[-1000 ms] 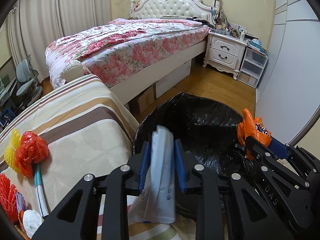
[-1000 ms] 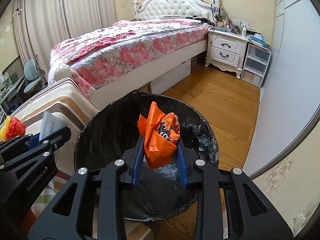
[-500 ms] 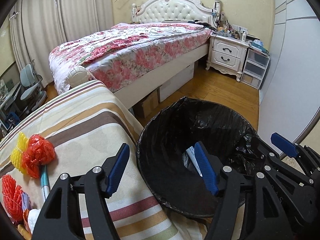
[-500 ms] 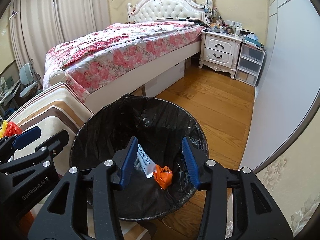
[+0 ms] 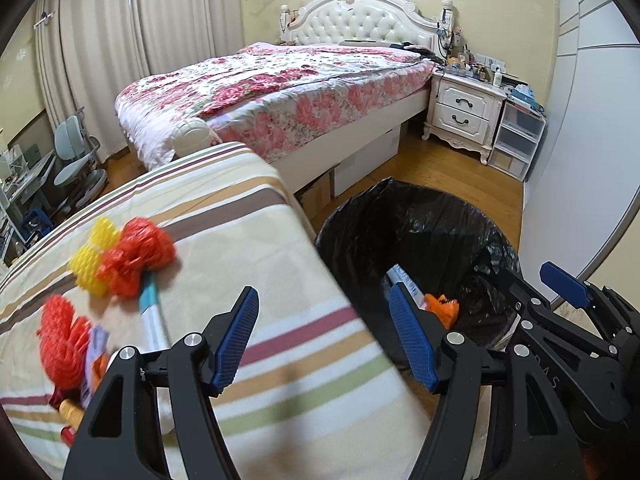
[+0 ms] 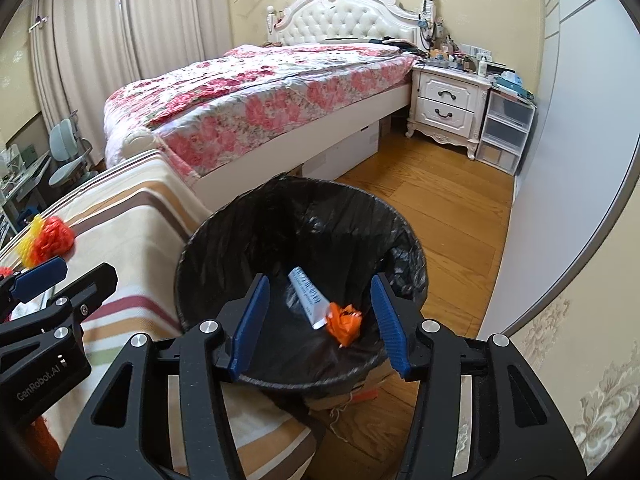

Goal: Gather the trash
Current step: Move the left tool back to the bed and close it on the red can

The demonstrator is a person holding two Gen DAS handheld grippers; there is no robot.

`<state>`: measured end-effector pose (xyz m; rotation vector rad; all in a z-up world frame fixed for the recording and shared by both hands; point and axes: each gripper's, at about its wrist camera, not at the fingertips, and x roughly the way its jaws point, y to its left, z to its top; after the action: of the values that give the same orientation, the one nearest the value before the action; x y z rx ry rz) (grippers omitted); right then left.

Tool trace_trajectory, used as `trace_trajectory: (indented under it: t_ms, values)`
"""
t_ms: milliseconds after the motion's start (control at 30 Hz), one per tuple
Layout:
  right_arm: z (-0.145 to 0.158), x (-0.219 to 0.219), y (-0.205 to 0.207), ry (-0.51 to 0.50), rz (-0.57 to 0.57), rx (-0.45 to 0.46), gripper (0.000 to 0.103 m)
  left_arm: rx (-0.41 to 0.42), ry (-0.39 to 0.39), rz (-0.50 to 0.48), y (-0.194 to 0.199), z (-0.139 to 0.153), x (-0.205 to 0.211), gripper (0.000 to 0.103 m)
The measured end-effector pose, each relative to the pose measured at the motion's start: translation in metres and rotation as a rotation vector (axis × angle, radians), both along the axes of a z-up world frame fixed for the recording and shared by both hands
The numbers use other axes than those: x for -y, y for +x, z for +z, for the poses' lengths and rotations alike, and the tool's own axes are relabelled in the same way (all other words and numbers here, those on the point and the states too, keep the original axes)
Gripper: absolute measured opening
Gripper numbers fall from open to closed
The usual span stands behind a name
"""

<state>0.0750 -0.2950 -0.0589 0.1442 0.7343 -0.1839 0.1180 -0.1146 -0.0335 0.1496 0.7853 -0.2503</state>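
Both pieces of trash have left the grippers since a second ago: the white packet [image 6: 306, 298] and the orange wrapper [image 6: 345, 322], then each pinched between blue pads, now lie at the bottom of the bin [image 6: 208, 236].

Left wrist view: the left gripper [image 5: 324, 340] stands wide open with nothing between its pads; its jaws opened earlier in the second and have held that width since. It has drifted left, so one pad hangs over the striped cover [image 5: 280, 320] and the other over the bin's [image 5: 500, 236] near rim. Inside the black liner, the packet [image 5: 406, 282] is partly hidden behind the right pad, with the wrapper [image 5: 442, 308] just beside it. On the cover, well left of the bin, lie a red net [image 5: 138, 256] touching a yellow net [image 5: 94, 260], a white-and-blue tube [image 5: 152, 316] below them, and another red net [image 5: 64, 342] over some blurred scraps. The right gripper [image 5: 564, 286] shows at the right edge, above the bin's far side.

Right wrist view: the right gripper [image 6: 322, 320] is open and empty, its jaws having just been opening, both pads above the bin's mouth. Packet and wrapper touch on the liner floor, seen between the pads. The left gripper [image 6: 38, 274] enters from the left above the cover [image 6: 132, 216], near the red net [image 6: 54, 238] and yellow net [image 6: 30, 240]. A flowered bed [image 6: 280, 96] stands behind the bin.
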Motion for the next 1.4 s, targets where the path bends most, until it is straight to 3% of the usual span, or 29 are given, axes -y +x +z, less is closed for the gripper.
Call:
trace_trajectory:
  t_ms: [500, 900, 1133, 1400]
  values:
    - [0.003, -0.067, -0.051, 0.017, 0.140, -0.004, 0.053, -0.010, 0.022, 0.148, -0.060, -0.003, -0.084, 0.066]
    - [0.002, -0.109, -0.058, 0.006, 0.238, -0.008, 0.058, -0.044, 0.023, 0.286, -0.073, -0.017, -0.146, 0.066]
    - [-0.001, -0.122, -0.057, 0.005, 0.270, -0.019, 0.058, -0.104, -0.005, 0.321, -0.073, -0.030, -0.170, 0.066]
    - [-0.005, -0.127, -0.055, 0.006, 0.284, -0.033, 0.058, -0.110, -0.021, 0.347, -0.079, -0.033, -0.189, 0.067]
